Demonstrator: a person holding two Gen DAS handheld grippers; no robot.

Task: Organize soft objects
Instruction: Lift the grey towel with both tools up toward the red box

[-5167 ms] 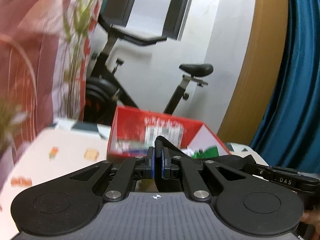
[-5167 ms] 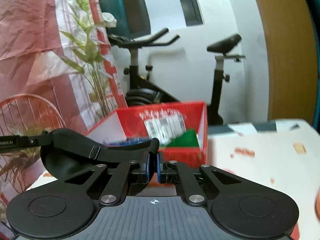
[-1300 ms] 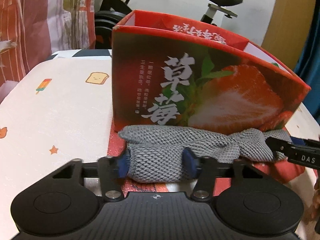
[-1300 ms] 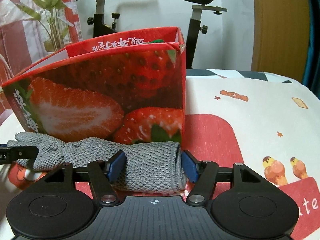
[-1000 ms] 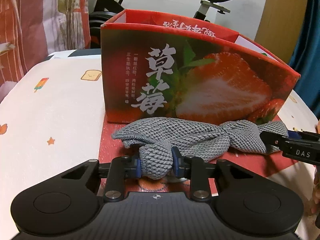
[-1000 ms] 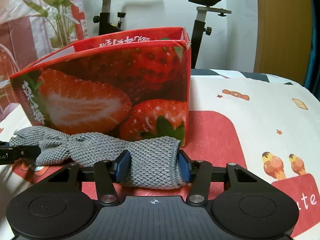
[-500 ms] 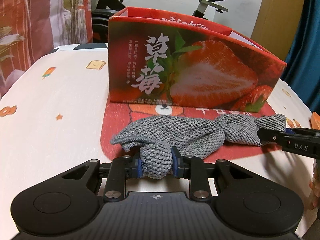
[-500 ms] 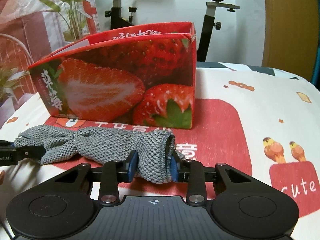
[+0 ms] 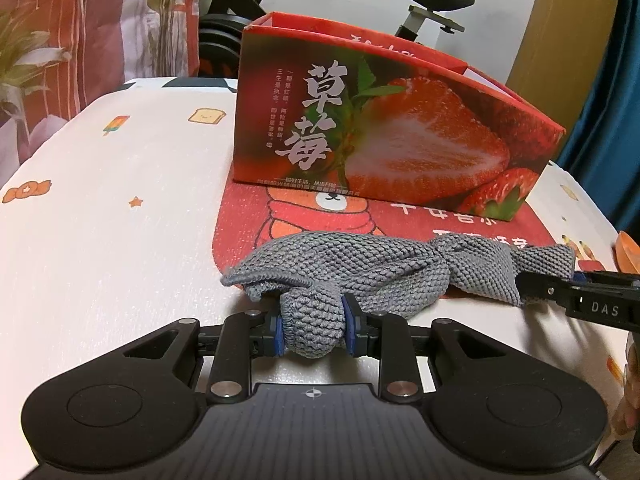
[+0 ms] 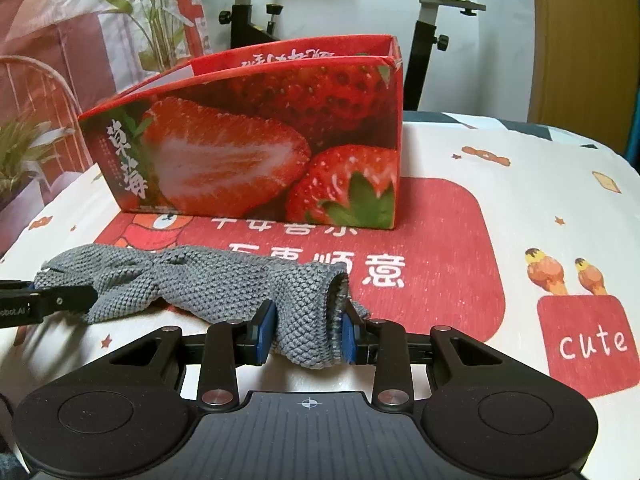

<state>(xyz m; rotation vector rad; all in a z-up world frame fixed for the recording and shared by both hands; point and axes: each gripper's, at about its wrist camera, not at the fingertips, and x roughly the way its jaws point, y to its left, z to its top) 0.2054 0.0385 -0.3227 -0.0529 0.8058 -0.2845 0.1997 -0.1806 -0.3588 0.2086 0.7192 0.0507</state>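
Observation:
A grey knitted cloth [image 9: 360, 264] lies stretched across the table in front of a red strawberry box [image 9: 384, 136]. My left gripper [image 9: 313, 330] is shut on the cloth's left end, bunched between the blue pads. My right gripper [image 10: 306, 334] is shut on the cloth's [image 10: 208, 276] right end, which bulges between its pads. Each gripper shows in the other's view: the right one [image 9: 576, 300] at the right edge, the left one [image 10: 40, 300] at the left edge. The strawberry box [image 10: 256, 160] stands open-topped behind the cloth.
The table wears a white cloth with cartoon prints and a red patch [image 10: 440, 240] under the box. An exercise bike [image 10: 436, 8] and a plant [image 10: 160, 12] stand behind the table. A person's fingers [image 9: 630, 400] show at the right edge.
Both grippers have drawn back toward me with the cloth, which now lies farther from the box. The right gripper's pads have squeezed tighter on its end.

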